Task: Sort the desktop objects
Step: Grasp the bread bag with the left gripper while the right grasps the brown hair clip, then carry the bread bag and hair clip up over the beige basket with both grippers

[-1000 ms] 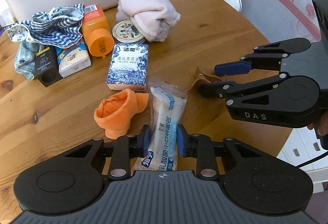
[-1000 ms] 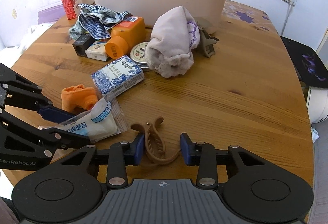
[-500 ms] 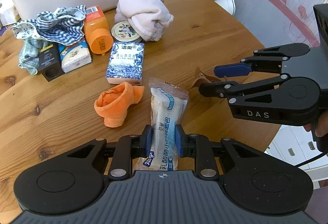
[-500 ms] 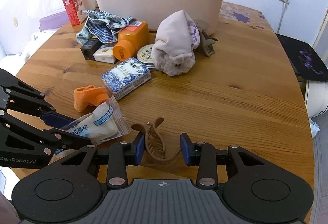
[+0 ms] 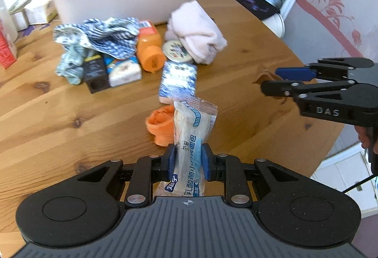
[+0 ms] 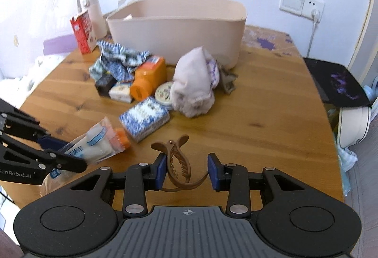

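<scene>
My left tool (image 5: 187, 158) pinches the bread packet (image 5: 192, 130), lifted above the counter (image 5: 59, 107); my right tool (image 6: 186, 171) clasps the brown hair claw (image 6: 177, 158). The slick wrapper may slide out, and the springy claw might twist free before the beige bin (image 6: 179, 29).

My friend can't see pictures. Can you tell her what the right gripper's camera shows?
The right gripper holds a brown hair claw clip above a wooden table. Behind it, sundries lie before a beige bin.
</scene>
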The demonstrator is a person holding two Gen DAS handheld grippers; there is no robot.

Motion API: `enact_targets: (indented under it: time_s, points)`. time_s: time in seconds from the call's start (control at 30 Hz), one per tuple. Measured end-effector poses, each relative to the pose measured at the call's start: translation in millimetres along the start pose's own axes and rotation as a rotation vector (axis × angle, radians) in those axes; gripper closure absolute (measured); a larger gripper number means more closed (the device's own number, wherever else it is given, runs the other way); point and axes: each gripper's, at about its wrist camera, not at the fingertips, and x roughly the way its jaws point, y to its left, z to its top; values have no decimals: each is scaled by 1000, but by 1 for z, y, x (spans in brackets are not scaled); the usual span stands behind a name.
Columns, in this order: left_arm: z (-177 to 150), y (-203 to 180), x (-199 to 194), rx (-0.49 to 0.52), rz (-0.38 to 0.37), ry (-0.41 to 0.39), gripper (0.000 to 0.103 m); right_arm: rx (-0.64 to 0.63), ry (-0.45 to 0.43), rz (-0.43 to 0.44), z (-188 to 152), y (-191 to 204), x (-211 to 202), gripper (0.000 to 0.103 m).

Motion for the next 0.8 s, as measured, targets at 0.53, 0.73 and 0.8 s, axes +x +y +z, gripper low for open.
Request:
enact_targets:
  time_s: [0.53, 0.73, 0.8]
  points:
    - [44, 42, -35, -92, 57, -137, 80, 0, -100, -18, 45, -13, -7, 68]
    - [65, 49, -40, -93, 75, -182, 80, -5, -140, -22, 68, -21, -8, 68]
    - [75, 52, -42, -98, 81, -201, 80, -11, -153, -25, 77, -25, -7, 68]
